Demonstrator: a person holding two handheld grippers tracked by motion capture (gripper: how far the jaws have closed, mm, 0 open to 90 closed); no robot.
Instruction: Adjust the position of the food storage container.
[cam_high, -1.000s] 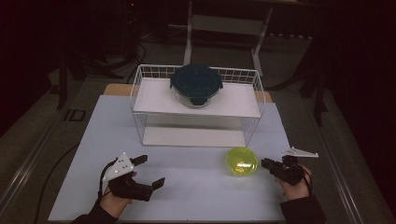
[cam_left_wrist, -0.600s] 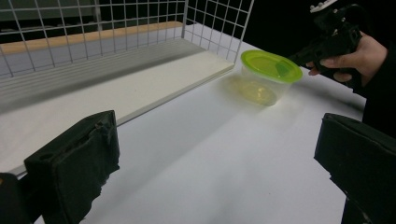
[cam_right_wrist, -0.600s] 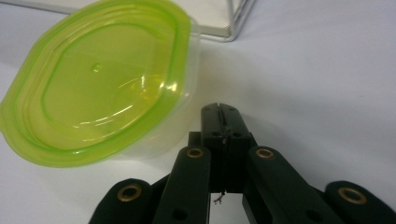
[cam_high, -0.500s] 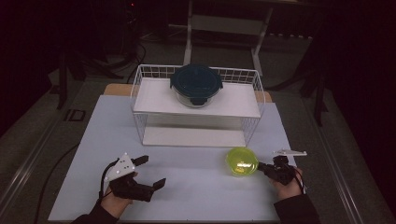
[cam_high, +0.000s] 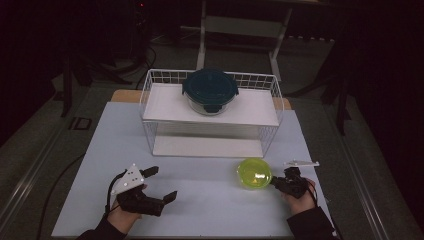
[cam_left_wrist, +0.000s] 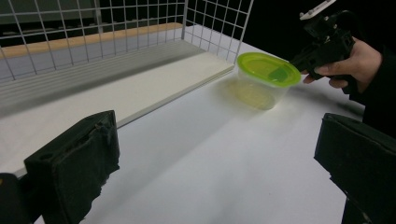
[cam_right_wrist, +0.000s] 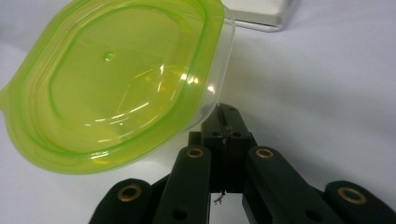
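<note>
Two grippers up: my right gripper (cam_right_wrist: 223, 122) is pressed together against the green-lidded container (cam_high: 254, 173), just in front of the wire rack (cam_high: 150, 100); lifting is left. Left gripper (cam_high: 160, 183) spread, idle.

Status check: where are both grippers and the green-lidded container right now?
Left gripper open, resting on the table. Right gripper shut, its tips at the green-lidded container, nothing held. The wire rack stands behind, out of the way.

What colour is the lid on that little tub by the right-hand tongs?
Bright yellow-green, see-through; the lid shows best in the right gripper view.
</note>
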